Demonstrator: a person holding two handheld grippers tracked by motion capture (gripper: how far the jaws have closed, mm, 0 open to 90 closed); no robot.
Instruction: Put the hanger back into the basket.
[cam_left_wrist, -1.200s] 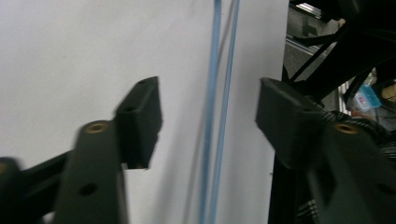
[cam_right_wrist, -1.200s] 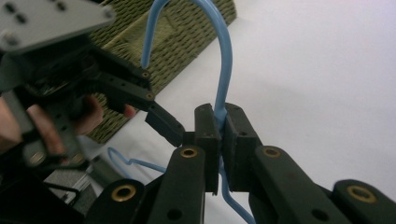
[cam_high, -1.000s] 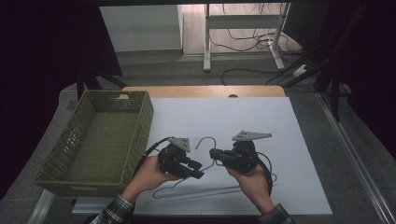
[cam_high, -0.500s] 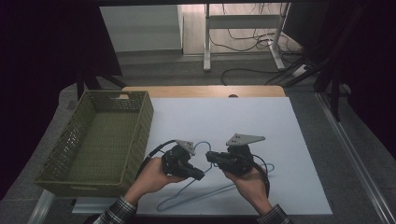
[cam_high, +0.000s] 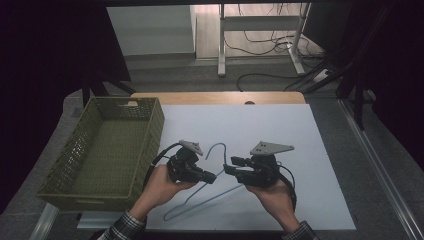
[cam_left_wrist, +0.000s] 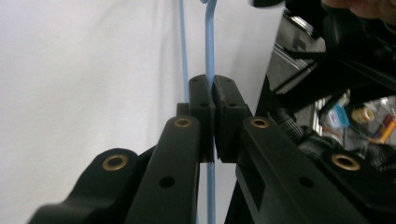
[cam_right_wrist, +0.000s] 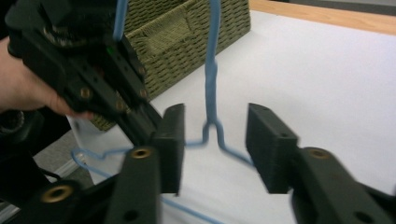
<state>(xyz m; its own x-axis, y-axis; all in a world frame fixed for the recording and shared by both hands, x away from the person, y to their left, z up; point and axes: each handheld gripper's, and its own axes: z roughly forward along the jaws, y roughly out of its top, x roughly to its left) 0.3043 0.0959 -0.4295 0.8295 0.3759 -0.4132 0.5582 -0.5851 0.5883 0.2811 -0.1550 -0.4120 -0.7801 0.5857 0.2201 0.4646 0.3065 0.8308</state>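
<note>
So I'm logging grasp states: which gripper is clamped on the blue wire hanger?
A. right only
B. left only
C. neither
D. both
B: the left gripper has its jaws shut on the blue wire hanger, while the right gripper stands open with the hanger's neck between its jaws.

Both forearms wear plaid sleeves, dark with pale lines, showing at the cuffs. The left hand-held gripper (cam_high: 210, 177) and right hand-held gripper (cam_high: 229, 169) are black, each topped by a grey three-cornered plate and trailing a black cable. Their two black jaws end in blocky flat pads, with brass-coloured rivets and small round holes along the arms
</note>
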